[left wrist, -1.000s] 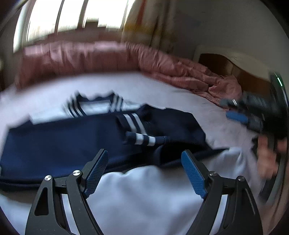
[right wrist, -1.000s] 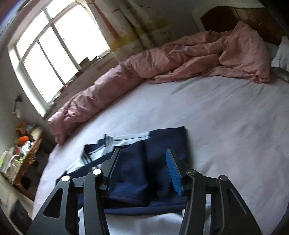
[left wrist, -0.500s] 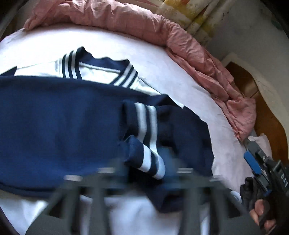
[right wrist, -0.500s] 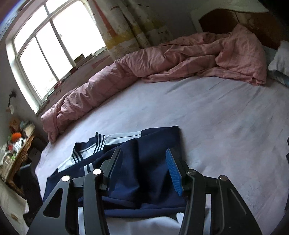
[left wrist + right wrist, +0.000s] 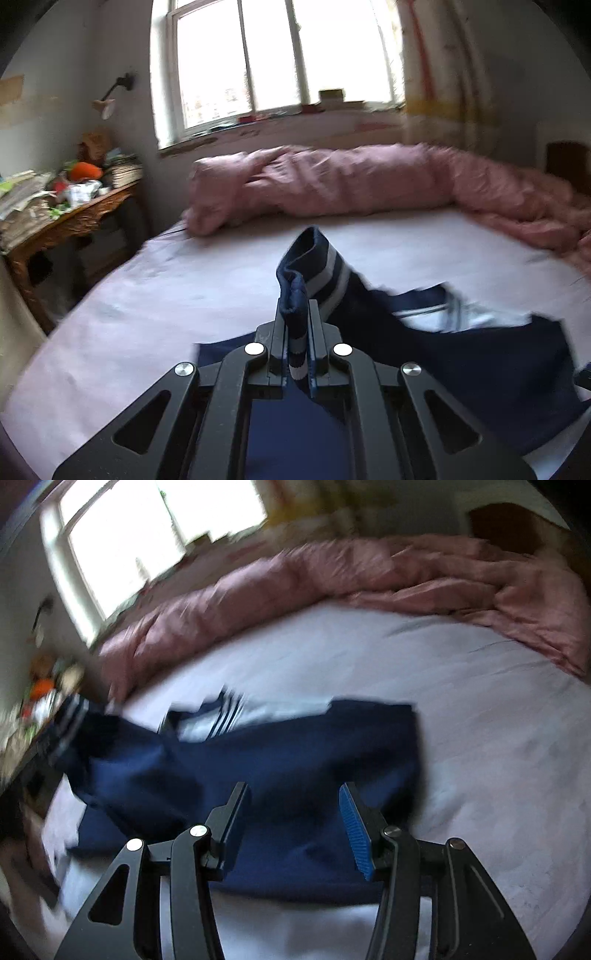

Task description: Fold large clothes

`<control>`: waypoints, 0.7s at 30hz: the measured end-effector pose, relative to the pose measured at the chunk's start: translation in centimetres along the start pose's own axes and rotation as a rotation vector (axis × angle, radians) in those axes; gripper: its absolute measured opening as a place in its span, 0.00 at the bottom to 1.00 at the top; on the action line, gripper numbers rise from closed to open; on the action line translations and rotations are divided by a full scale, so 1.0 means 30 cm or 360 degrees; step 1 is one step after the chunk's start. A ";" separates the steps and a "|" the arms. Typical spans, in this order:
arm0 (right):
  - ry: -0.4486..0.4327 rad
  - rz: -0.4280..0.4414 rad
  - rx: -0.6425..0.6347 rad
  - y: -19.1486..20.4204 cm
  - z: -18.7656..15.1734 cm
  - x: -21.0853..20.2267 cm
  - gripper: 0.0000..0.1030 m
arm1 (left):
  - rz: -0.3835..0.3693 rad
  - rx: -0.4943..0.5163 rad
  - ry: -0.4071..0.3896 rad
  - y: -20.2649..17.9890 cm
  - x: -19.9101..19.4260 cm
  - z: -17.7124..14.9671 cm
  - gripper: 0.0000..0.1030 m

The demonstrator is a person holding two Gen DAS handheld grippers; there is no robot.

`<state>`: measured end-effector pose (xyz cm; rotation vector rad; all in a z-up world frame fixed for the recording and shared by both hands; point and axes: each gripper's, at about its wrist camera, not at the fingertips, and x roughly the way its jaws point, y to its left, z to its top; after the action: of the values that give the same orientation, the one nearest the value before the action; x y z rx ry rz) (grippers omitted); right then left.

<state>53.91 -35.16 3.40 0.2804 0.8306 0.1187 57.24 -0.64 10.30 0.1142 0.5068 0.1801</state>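
Navy ribbed knit with pale stripes, the sweater's cuff (image 5: 310, 266), is bunching between my clenched left gripper (image 5: 297, 347) above the smooth lilac bedsheet (image 5: 155, 295), while my right gripper (image 5: 295, 830) is hovering agape over the sweater (image 5: 295, 760).

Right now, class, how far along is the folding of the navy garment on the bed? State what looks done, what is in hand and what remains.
Done: the navy garment lies spread on the bed sheet, apparently doubled over. In hand: the left gripper is shut on the striped cuff, lifting that sleeve off the bed. The right gripper is open above the body, holding nothing. Left: laying the sleeve across and the remaining folds.
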 end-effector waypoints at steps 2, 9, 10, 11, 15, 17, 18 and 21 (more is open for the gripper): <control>0.0092 0.0027 -0.0082 0.035 -0.016 0.033 0.51 | 0.0058 0.0005 0.0033 0.058 0.027 -0.028 0.07; 0.0343 -0.0040 -0.0464 0.168 -0.101 0.113 0.51 | 0.0153 0.0064 0.0165 0.087 0.154 -0.166 0.07; 0.0341 -0.0051 -0.0507 0.183 -0.110 0.108 0.51 | 0.0174 0.0086 0.0176 0.075 0.176 -0.181 0.07; 0.0356 -0.0058 -0.0512 0.187 -0.115 0.112 0.51 | 0.0188 0.0105 0.0180 0.054 0.187 -0.188 0.07; 0.0392 -0.0110 -0.0441 0.162 -0.110 0.160 0.51 | 0.0270 0.0101 0.0176 0.025 0.237 -0.186 0.07; 0.0375 -0.0162 -0.0418 0.153 -0.105 0.175 0.51 | 0.0286 0.0087 0.0138 0.026 0.255 -0.159 0.07; 0.0345 -0.0204 -0.0384 0.145 -0.093 0.171 0.51 | 0.0297 0.0113 0.0107 0.020 0.258 -0.139 0.07; 0.0178 -0.0231 -0.0234 0.101 -0.046 0.106 0.51 | 0.0263 0.0164 -0.0018 0.001 0.230 -0.058 0.07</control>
<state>55.04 -31.32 1.13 0.0748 0.9457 0.0595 62.31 0.88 5.55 0.2577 0.4951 0.3148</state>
